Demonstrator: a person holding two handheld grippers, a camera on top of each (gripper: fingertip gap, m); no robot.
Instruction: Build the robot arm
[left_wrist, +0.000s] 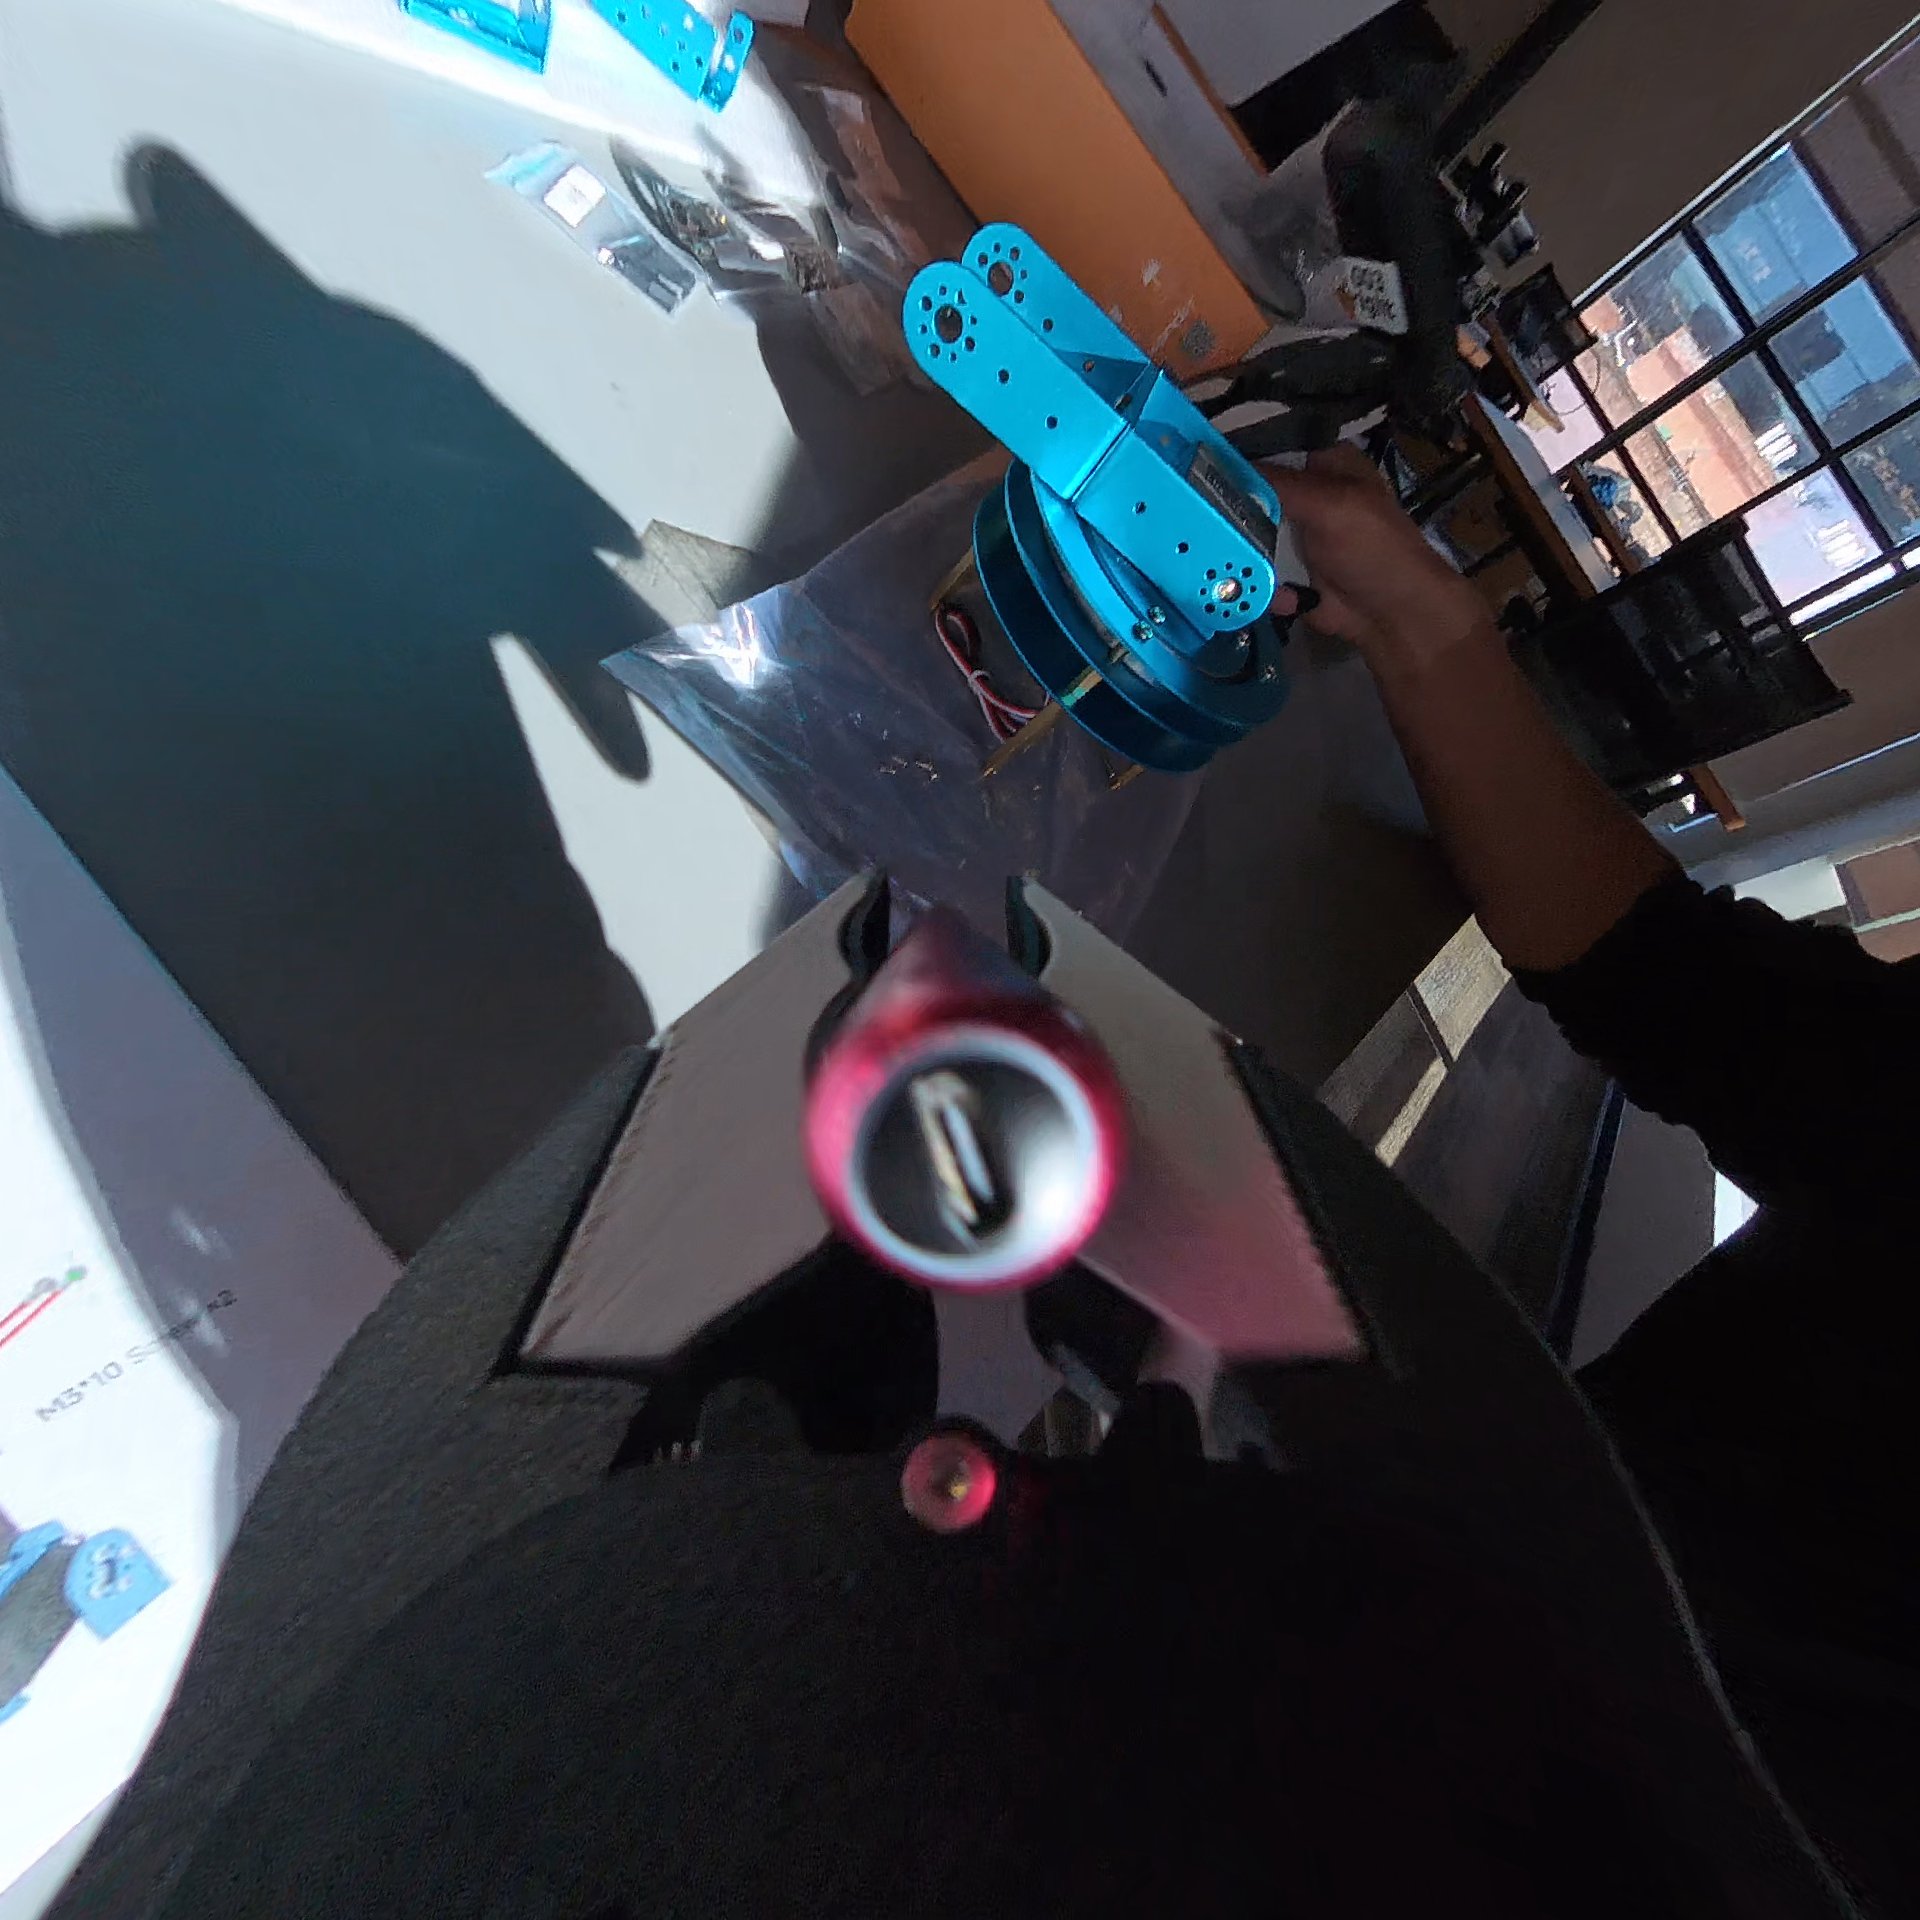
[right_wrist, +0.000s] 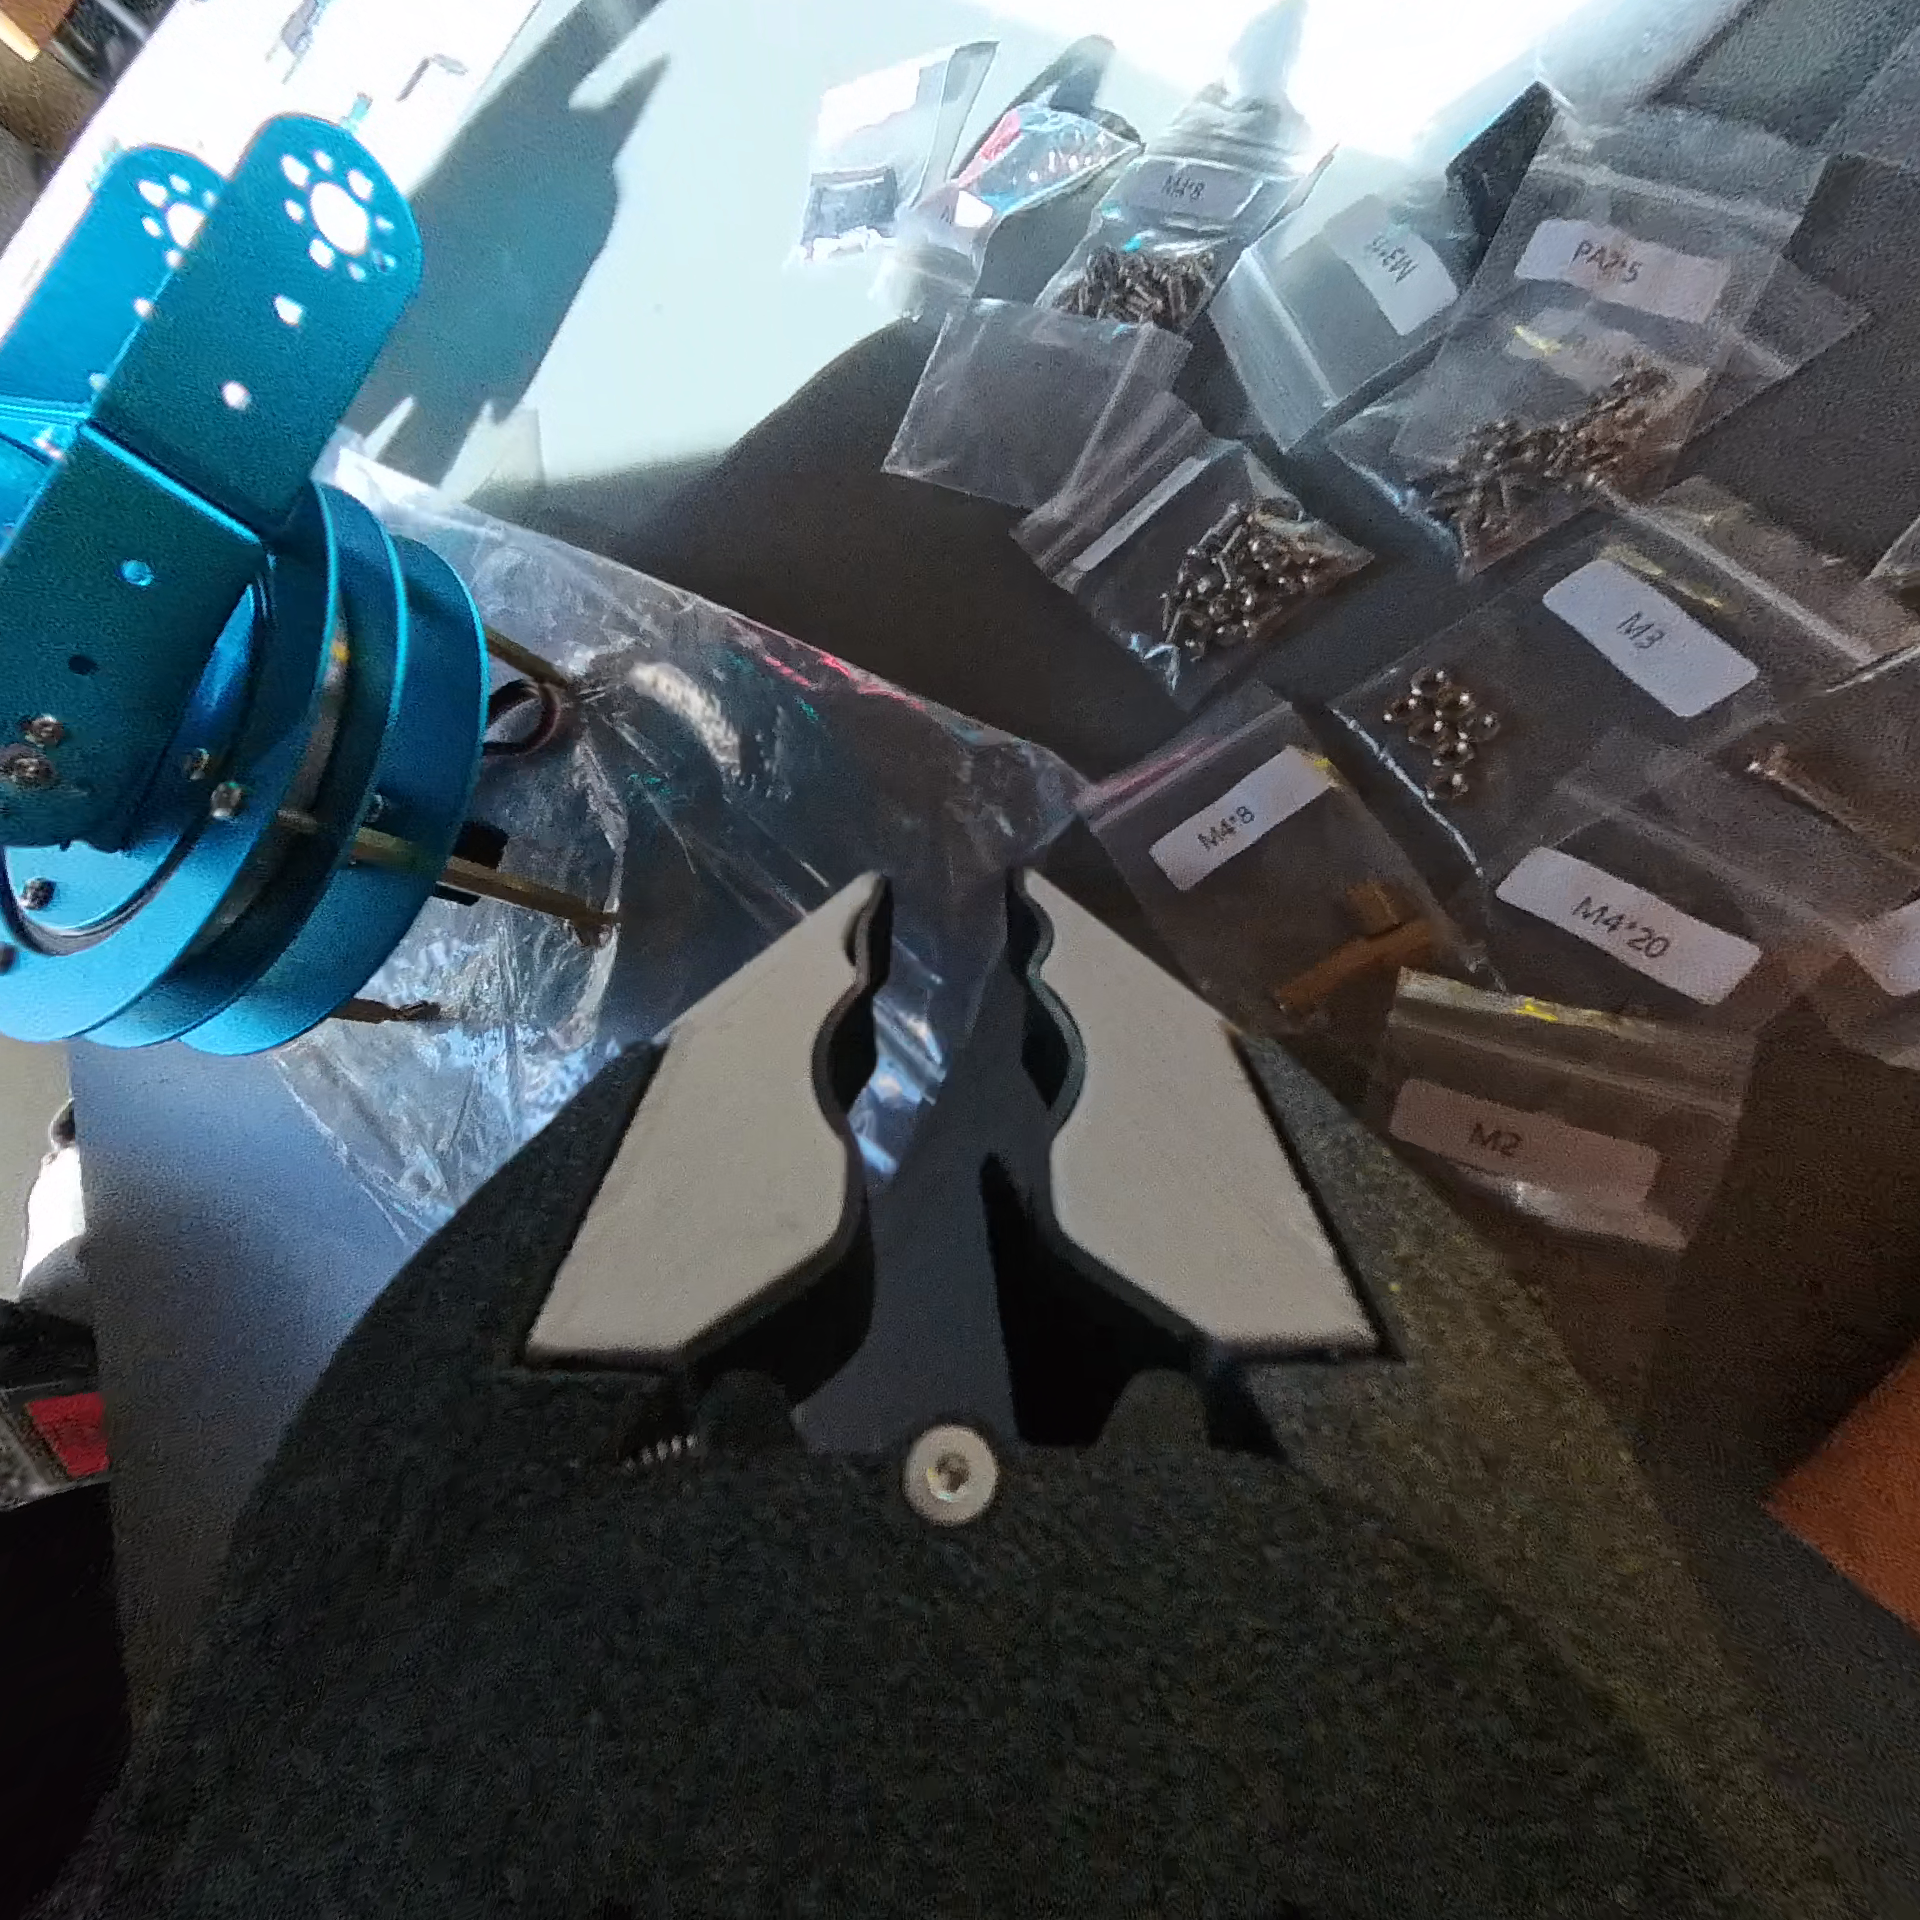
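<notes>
Grippers: our left gripper (left_wrist: 951, 904) clamps a red-handled screwdriver (left_wrist: 966, 1122) aimed twd the blue turntable-bracket assy (left_wrist: 1122, 540); right gripper (right_wrist: 951, 904), jaws narrowly apart, empty, over clear bag (right_wrist: 727, 831) beside screw bags (right_wrist: 1247, 561).

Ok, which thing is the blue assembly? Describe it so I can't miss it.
Start at the white table, then find the clear plastic sheet. On it sits the blue assembly: stacked round discs with two hole-dotted arms, unlike the flat screw bags around it.
</notes>
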